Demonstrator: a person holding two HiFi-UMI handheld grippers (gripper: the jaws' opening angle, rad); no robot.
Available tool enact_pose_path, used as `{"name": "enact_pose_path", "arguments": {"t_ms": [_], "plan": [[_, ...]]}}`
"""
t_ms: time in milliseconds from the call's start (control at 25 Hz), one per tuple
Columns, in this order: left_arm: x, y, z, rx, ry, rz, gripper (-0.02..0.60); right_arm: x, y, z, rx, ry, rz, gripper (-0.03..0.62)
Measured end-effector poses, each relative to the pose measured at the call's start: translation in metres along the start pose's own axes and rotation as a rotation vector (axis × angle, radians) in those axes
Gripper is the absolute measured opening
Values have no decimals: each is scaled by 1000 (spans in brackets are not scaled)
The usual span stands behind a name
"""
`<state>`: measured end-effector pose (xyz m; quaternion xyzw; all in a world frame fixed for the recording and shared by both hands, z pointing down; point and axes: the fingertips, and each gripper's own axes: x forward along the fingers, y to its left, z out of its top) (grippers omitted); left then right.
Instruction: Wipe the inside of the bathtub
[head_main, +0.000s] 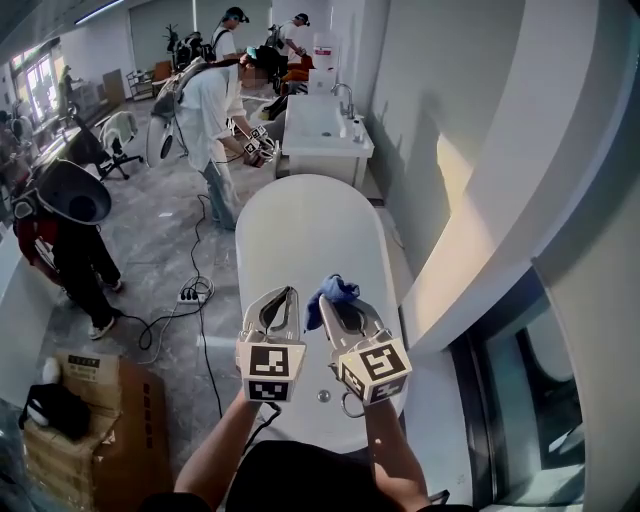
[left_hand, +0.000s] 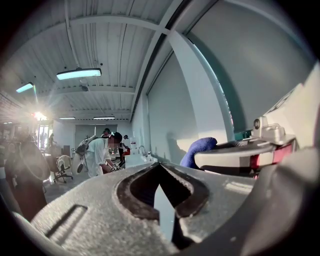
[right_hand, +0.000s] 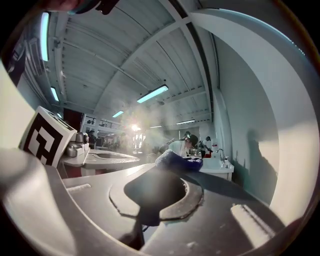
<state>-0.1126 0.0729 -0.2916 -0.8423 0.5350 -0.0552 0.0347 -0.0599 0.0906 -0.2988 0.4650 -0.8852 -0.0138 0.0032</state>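
Right gripper (head_main: 338, 303) clenched on blue cloth (head_main: 334, 289) above the tub (head_main: 300, 230), left gripper (head_main: 283, 295) closed on nothing; cloth judged light, limp, best gripped bunched at one edge.

A person in a white shirt (head_main: 210, 105) bends beside a white washbasin (head_main: 318, 128). On the grey floor lie a power strip (head_main: 190, 295) (a black cable (head_main: 197, 240) runs to it) and a cardboard box (head_main: 120, 425). An office chair (head_main: 118, 140) stands farther off.
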Motion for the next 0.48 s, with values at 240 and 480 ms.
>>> {"name": "enact_pose_path", "arguments": {"t_ms": [240,480], "plan": [[-6,-11,-2,6,0,-37,2,-12,4,-4,-5,2,-8,19],[-7,-24,2,16,-4,-71,2,-20,-1,3,-22,-6,-14,20]]}}
